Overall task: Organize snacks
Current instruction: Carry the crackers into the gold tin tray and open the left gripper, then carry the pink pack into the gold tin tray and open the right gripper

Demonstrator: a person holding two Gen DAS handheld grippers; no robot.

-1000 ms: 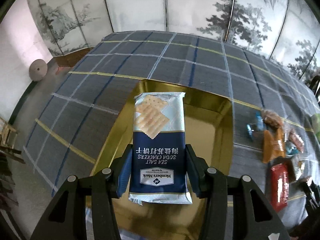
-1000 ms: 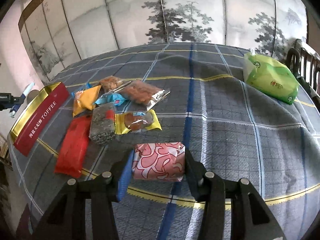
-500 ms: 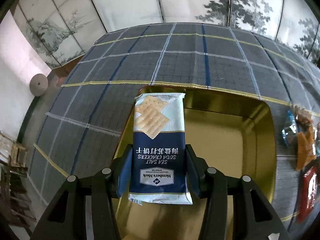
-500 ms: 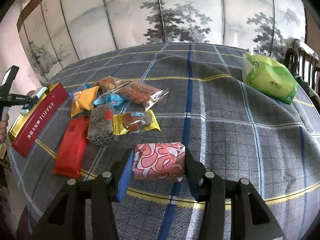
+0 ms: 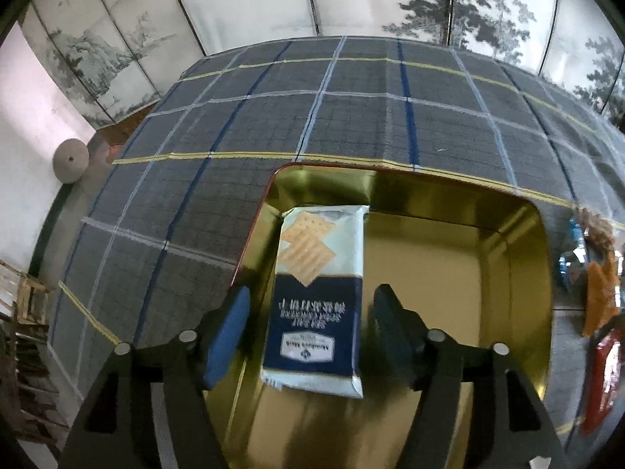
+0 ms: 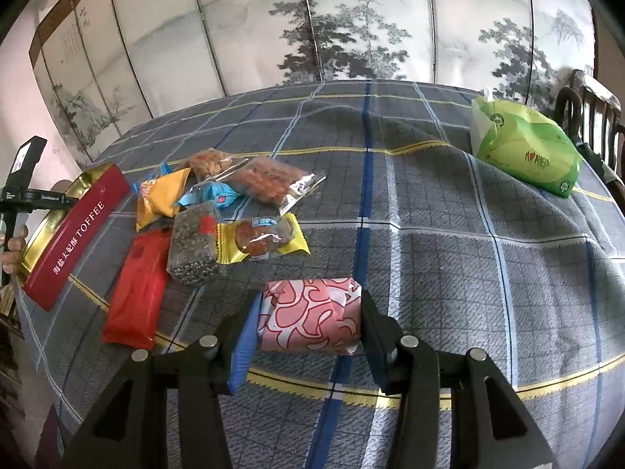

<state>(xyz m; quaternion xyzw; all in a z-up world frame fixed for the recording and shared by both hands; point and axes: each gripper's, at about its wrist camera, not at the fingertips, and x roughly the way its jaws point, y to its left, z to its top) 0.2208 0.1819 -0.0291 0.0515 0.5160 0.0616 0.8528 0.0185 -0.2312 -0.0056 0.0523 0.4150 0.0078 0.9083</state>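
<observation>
Crackers (image 5: 318,293) released between tool (image 5: 308,312) fingers

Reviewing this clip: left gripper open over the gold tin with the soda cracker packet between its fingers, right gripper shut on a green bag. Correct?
Not quite. The right gripper is shut on the pink patterned packet; the green bag lies apart, far on the tablecloth, as the right wrist view shows. The rest stands.

Both grippers are black, with silver screws and one blue-padded finger (image 5: 226,332).
</observation>
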